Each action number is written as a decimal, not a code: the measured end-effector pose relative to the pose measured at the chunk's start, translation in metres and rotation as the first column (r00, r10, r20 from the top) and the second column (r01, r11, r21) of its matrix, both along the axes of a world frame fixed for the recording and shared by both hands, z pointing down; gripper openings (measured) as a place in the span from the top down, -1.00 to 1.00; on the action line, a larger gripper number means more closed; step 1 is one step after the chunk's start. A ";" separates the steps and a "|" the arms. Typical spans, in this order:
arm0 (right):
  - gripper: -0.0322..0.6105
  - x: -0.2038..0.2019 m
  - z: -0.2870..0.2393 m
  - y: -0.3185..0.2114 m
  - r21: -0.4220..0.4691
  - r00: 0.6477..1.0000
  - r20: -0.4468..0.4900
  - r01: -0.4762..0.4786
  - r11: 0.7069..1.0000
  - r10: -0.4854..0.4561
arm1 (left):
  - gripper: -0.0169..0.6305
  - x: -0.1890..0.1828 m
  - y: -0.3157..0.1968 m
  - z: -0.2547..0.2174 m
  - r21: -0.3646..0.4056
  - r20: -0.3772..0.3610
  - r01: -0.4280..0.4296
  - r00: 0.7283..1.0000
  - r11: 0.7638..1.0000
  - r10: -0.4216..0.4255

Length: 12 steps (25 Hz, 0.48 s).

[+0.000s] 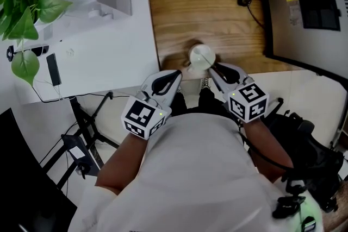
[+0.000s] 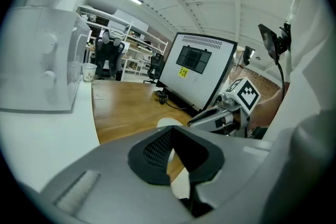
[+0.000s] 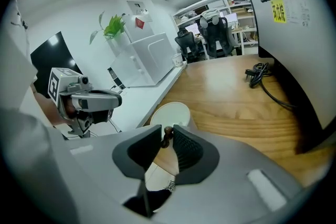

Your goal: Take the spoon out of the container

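Only the top end of the spoon shows. It is a thin, dark brown handle that ends in a small rounded knob. It rises out of the container and points up and back toward the near edge of the wooden table, so its long axis runs from the container toward the right gripper. The bowl end is hidden, and the head view does not show the spoon clearly.

The container is a round white cup. It stands at the near edge of the wooden table, close to the near left corner where the table meets the white counter.

The right gripper's jaws stand only a narrow slot apart. The spoon's knob fills that slot at the tips, and a pad lies against it on each side, so the gripper has the handle pinched.

The left gripper is near the container's left side, at the same near edge. Its jaw tips meet with nothing between them, and whether they touch the cup cannot be told.
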State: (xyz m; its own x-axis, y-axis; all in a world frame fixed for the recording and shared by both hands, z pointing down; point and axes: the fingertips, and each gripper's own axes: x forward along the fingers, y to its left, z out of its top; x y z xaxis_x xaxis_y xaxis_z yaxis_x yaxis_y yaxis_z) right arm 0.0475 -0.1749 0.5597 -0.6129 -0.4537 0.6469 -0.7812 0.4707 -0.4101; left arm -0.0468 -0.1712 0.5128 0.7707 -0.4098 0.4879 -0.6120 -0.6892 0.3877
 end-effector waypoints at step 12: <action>0.74 0.001 -0.013 0.001 0.071 0.998 -0.055 0.017 0.997 -0.013 | 0.93 -0.005 0.009 -0.009 0.030 -0.009 0.013 1.000 0.999 -0.012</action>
State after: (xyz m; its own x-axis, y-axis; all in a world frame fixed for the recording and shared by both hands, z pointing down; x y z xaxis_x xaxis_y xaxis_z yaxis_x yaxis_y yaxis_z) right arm 0.0486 -0.1736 0.5470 -0.5848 -0.4909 0.6458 -0.7941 0.5089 -0.3322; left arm -0.0518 -0.1621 0.5034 0.7695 -0.4339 0.4686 -0.6174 -0.6931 0.3721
